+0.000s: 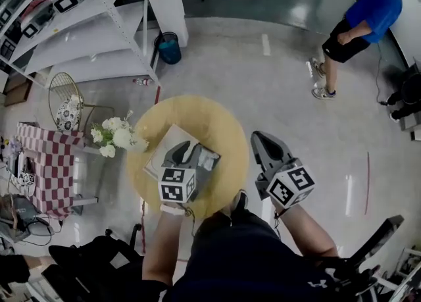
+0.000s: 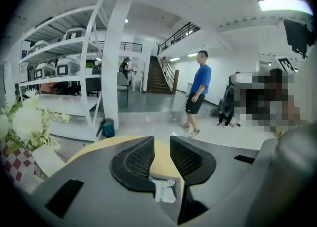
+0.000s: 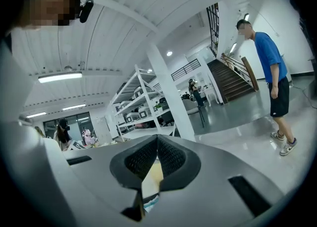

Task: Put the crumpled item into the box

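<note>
Landmark: round yellow table (image 1: 217, 123).

- Left of the table: white flowers (image 1: 115, 135), just off its rim.
- Over the table's near-left part: your left gripper (image 2: 162, 144). Its jaws are apart by a narrow gap and pinch nothing.
- Below that gap: the white crumpled item (image 2: 164, 190), which appears to lie inside the box (image 1: 166, 148). The box stands on the table.
- Just past the table's right rim: your right gripper (image 3: 157, 138), tips pressed together and empty.
- Well beyond the table, far right: a person in blue (image 1: 371, 11), standing.
</note>
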Available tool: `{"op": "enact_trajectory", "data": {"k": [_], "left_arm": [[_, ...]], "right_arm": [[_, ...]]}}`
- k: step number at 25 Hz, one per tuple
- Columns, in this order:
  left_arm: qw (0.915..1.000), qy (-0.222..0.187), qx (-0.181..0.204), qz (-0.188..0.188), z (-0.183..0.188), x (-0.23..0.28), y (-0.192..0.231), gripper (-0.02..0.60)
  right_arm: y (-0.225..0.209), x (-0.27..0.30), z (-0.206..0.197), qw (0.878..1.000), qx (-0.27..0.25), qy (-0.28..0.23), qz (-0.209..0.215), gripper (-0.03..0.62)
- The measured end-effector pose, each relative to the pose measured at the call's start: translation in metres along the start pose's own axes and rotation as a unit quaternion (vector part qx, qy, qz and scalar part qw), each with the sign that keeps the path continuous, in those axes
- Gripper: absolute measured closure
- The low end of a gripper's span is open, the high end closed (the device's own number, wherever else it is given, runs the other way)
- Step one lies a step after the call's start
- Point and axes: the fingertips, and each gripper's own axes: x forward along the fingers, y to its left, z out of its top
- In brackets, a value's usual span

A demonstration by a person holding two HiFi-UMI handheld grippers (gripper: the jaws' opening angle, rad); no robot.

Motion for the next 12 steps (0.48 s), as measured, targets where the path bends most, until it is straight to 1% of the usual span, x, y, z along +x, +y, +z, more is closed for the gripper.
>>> {"op": "enact_trajectory", "data": {"k": [6,9,12], "left_arm": [[0.9973,-0.073,0.003,0.005,0.049,-0.037,-0.003,0.483],[0.9938,-0.111,0.006,0.001,0.079,-0.054,-0.013,0.491],[0.9894,-0.144,0.018,-0.003,0.104,-0.069,-0.023,0.499]], "right_arm": [[0.016,-0.001,0.021,0.999,-0.017,-0.029,0.017,0.592],[0.025,-0.005,0.04,0.998,-0.026,-0.042,0.025,0.592],[0.032,-0.01,0.058,0.997,-0.039,-0.06,0.033,0.592]]}}
